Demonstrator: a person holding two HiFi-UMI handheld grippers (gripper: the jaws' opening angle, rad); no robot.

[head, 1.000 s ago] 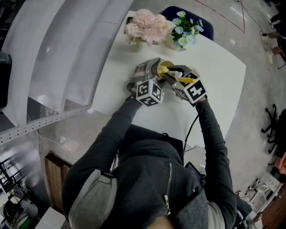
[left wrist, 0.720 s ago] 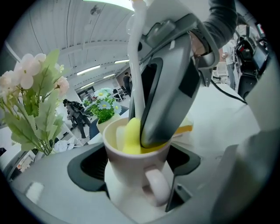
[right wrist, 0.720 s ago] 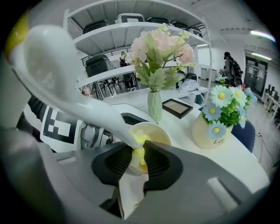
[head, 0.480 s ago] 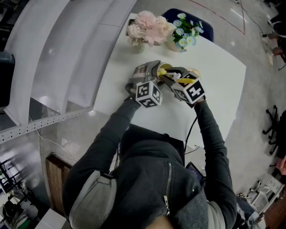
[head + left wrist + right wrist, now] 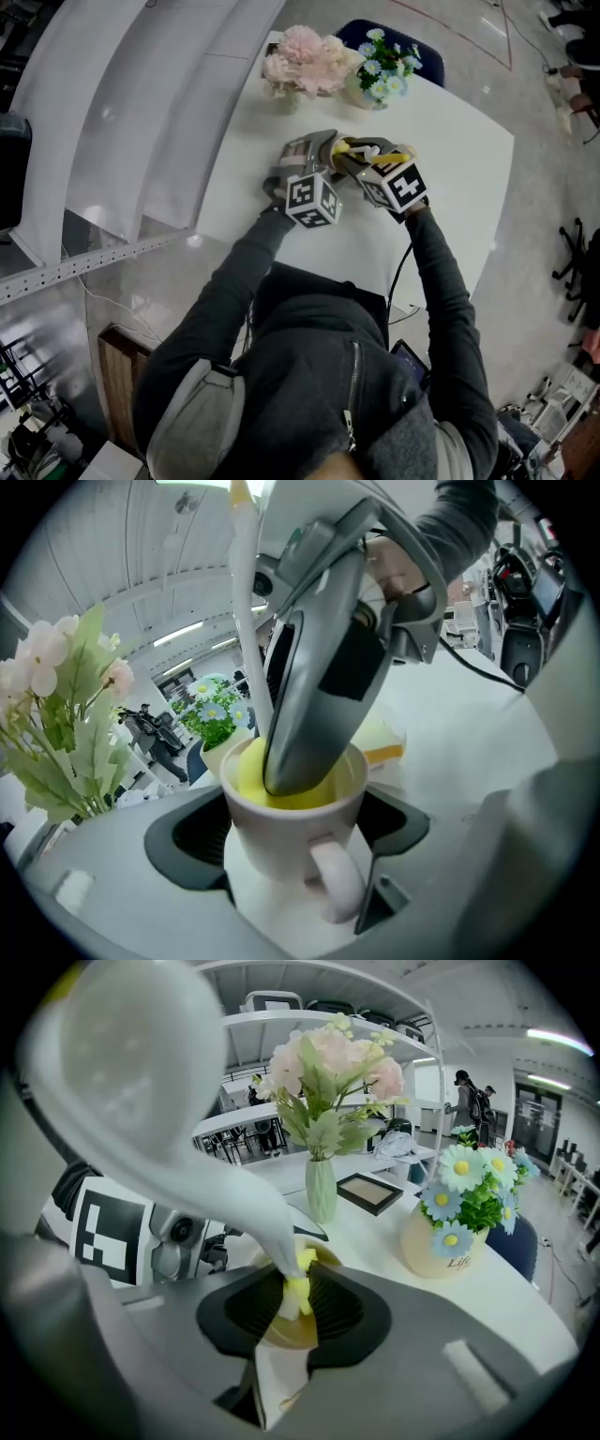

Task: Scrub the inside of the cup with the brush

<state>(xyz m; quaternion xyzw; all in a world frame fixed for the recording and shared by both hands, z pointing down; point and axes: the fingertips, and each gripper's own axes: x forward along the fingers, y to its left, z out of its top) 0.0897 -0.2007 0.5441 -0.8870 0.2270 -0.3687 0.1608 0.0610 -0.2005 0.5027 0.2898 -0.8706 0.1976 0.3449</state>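
A white cup (image 5: pixel 272 841) with a yellow inside and its handle turned toward the camera sits between the jaws of my left gripper (image 5: pixel 292 855), which is shut on it. In the head view the cup (image 5: pixel 341 146) is held over the white table, between the left gripper (image 5: pixel 319 150) and the right gripper (image 5: pixel 354 161). My right gripper (image 5: pixel 295 1309) is shut on the brush (image 5: pixel 197 1138), whose white handle narrows to a yellow end. The right gripper's grey jaws reach into the cup's mouth (image 5: pixel 292 1333) from above. The brush head is hidden inside the cup.
A green vase of pink flowers (image 5: pixel 302 58) and a cream pot of blue daisies (image 5: pixel 382 66) stand at the table's far edge, with a small picture frame (image 5: pixel 373 1192) between them. A yellow and orange object (image 5: pixel 382 747) lies just behind the cup. A blue chair (image 5: pixel 417 47) stands beyond the table (image 5: pixel 459 159).
Both grippers have shifted slightly away from me, along with the cup. The right gripper's jaws stay in the cup's mouth throughout.
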